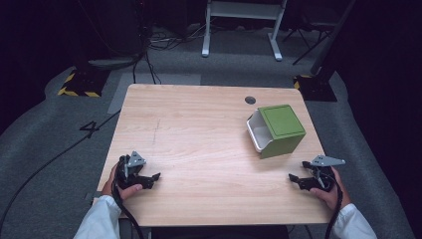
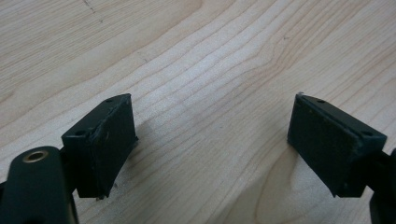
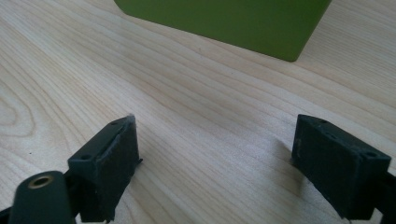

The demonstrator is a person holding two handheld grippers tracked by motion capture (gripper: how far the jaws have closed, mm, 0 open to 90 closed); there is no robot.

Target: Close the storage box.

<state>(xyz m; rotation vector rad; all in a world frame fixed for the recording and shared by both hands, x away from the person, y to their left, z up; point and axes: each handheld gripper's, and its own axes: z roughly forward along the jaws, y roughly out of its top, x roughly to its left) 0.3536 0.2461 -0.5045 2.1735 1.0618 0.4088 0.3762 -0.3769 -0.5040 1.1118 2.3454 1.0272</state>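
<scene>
- Setting: we work at a pale wooden table (image 1: 199, 149) on grey carpet in a dark room, with a white desk frame (image 1: 244, 25) and loose cables beyond its far edge.
- Left jaws: in the left gripper view, the left gripper (image 2: 212, 144) has its two black pads standing wide apart over bare wood grain, with nothing between them.
- Right jaws: in the right gripper view, the right gripper (image 3: 215, 163) likewise holds its pads wide apart and empty, low over the table.
- Object: the green box with a white inner tray (image 1: 276, 130) lies tipped on its side on the right half of the table, its white opening turned left; it sits just ahead of the right gripper and well apart from the left.
- Risk: we judge that a one-sided push from the right jaws could slide or roll the box toward the table's right edge, since it looks light and rests on a smooth side.
- Risk: the box may be too broad for the jaws, so a pinch could slip off its smooth wall.
- Views compared: the high view gives both hands, the box's open tray and the table's cable hole (image 1: 250, 100); the right gripper view gives the box's lower green wall (image 3: 224, 23) up close, and the pad faces.
</scene>
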